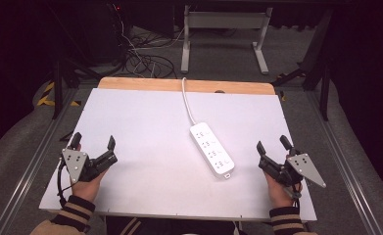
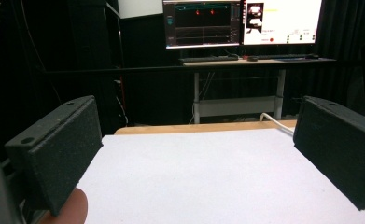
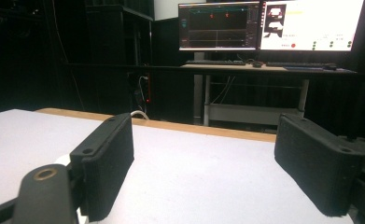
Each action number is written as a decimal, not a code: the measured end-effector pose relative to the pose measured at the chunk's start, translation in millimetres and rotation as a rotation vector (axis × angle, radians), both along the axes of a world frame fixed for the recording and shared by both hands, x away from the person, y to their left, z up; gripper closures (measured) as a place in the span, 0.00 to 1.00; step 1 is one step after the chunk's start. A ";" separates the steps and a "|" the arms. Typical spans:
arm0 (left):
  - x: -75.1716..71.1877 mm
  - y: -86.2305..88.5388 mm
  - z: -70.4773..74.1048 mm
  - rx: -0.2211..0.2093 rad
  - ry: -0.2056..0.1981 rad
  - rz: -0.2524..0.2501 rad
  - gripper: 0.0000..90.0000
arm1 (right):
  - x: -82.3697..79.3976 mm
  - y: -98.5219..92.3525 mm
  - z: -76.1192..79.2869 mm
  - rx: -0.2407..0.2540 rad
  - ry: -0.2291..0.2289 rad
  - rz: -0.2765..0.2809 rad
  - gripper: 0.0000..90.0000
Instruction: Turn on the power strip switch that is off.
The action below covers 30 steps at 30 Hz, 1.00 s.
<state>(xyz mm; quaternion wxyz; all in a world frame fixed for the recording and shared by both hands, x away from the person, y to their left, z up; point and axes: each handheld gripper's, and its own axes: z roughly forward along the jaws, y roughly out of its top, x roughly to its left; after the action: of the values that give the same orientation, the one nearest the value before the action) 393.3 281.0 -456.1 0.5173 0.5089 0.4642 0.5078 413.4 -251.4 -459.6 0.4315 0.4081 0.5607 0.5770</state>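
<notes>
A white power strip lies on the white table top, right of centre, and its white cable runs off over the far wooden edge. My left gripper rests at the near left, open and empty, well clear of the strip. To the right of the strip, my right gripper sits at the near right, also open and empty. In the left gripper view the jaws of the left gripper stand wide apart over bare table, with the cable at the far right. The right gripper has wide-set jaws too, and the cable shows beyond its left jaw.
Past the table's wooden far edge stands a desk frame with loose cables on the floor. Two lit monitors sit on that desk. Metal rails run along both sides of the table.
</notes>
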 end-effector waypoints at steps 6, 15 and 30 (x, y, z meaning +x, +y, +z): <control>-0.5 -0.1 0.0 -0.001 0.000 -0.002 0.02 | -1.2 -1.4 0.6 0.003 -0.004 -0.005 0.22; 0.3 -1.2 0.2 0.005 0.001 -0.007 0.02 | -8.8 -8.1 5.4 -0.016 -0.081 -0.034 0.30; -1.5 -3.0 0.0 0.012 0.001 -0.028 0.02 | -19.6 -10.1 55.7 0.033 -0.035 0.126 1.00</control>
<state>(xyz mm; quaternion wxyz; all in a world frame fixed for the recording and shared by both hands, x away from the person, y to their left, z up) 391.9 278.0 -456.1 0.5212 0.5189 0.4541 0.5029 393.8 -261.5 -403.9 0.3973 0.3690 0.5680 0.6191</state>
